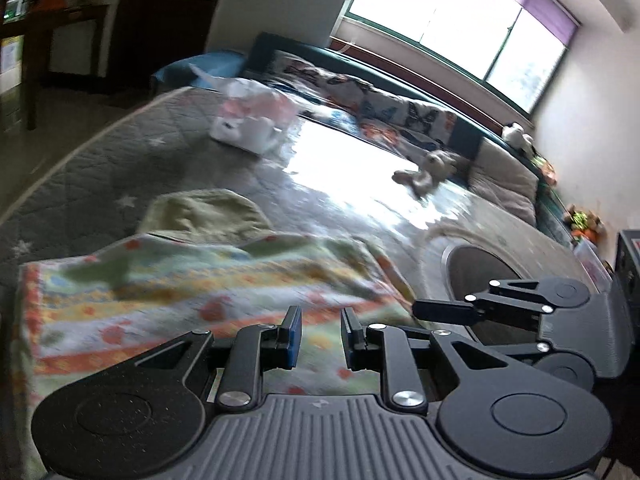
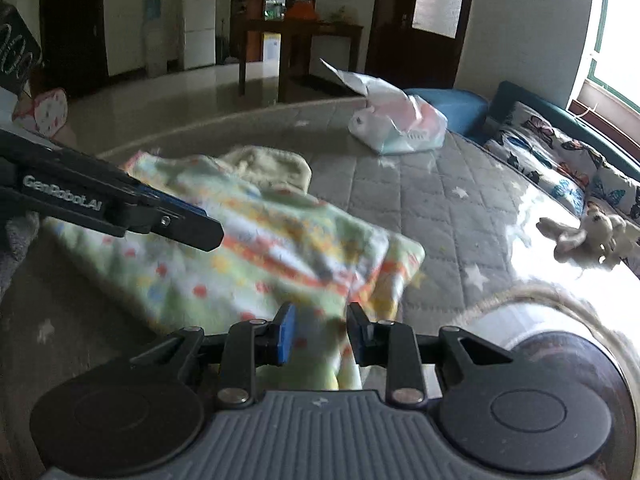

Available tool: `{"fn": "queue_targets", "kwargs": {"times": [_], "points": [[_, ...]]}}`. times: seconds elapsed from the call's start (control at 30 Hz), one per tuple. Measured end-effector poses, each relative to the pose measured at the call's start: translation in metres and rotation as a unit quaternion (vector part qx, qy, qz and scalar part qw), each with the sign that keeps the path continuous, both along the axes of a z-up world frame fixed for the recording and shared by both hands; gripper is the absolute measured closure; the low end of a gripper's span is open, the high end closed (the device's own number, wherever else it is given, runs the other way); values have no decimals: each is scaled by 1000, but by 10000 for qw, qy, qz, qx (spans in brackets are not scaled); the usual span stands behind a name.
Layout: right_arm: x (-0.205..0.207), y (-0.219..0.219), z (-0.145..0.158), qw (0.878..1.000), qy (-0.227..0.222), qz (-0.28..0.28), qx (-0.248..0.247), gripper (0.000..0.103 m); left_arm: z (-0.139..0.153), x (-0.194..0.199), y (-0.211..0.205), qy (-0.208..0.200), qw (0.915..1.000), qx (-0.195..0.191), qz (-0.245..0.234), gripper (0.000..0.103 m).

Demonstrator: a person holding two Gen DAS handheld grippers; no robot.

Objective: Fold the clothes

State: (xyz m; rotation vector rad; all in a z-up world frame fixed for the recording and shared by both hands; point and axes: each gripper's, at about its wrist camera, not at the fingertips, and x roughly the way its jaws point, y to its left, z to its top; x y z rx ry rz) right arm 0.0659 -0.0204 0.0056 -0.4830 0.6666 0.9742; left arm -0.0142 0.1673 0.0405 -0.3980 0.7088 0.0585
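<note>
Your left tongs [image 1: 320, 338] and right tongs [image 2: 320, 334] both stand spread, pinching nothing — each poised over the near edge of the patterned garment [image 2: 256, 240]. It lies rumpled on the grey quilted bed [image 2: 420, 192], a white plastic bag [image 2: 396, 128] well beyond.

Motion blur smears the pale green patterned fleece garment with orange borders [image 1: 192, 288]; its print cannot be read in either view. In the left wrist view its near edge is hidden behind the left gripper's [image 1: 320, 334] body. In the right wrist view its near corner passes behind the right gripper [image 2: 320, 334]; whether cloth lies between the jaws cannot be told. Window glare washes out the grey quilted star-print mattress [image 1: 100, 168] at centre. The white plastic bag [image 2: 396, 128] conceals its contents. The small beige plush toy [image 2: 592, 236] is too blurred to identify.
</note>
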Motion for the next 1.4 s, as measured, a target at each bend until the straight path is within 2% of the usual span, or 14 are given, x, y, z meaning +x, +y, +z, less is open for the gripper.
{"fn": "queue_targets", "kwargs": {"times": [0.27,0.37,0.43,0.53,0.57,0.6,0.67,0.73,0.93,1.23,1.3,1.4], "points": [[-13,-28,0,9999,-16,-115,37,73,-12,-1,-36,128,9988,103,-467,80],[-16,-39,0,9998,-15,-198,85,62,-16,-3,-48,160,9982,166,-548,79],[-17,-47,2,9994,2,-292,181,60,-16,-6,-55,131,9979,298,-553,79],[-20,-57,4,9986,39,-420,332,43,-14,-11,-59,126,9981,267,-543,78],[-21,-59,4,9983,45,-447,373,42,-13,-13,-59,128,9982,272,-529,77],[-23,-62,4,9980,57,-474,411,40,-12,-15,-60,127,9982,290,-509,74],[-25,-65,3,9973,93,-548,477,25,-10,-18,-62,125,9983,325,-471,65],[-27,-68,1,9965,106,-618,547,23,-8,-22,-63,106,9984,368,-423,57],[-33,-75,0,9947,159,-793,639,9,-5,-33,-61,106,9985,478,-234,38],[-40,-85,-2,9895,265,-1172,809,0,-3,-51,-60,89,9978,647,90,5],[-42,-89,-2,9878,289,-1271,852,0,-2,-54,-60,60,9979,631,124,1],[-45,-93,-4,9860,299,-1393,864,0,0,-58,-62,26,9975,672,205,0]]}}
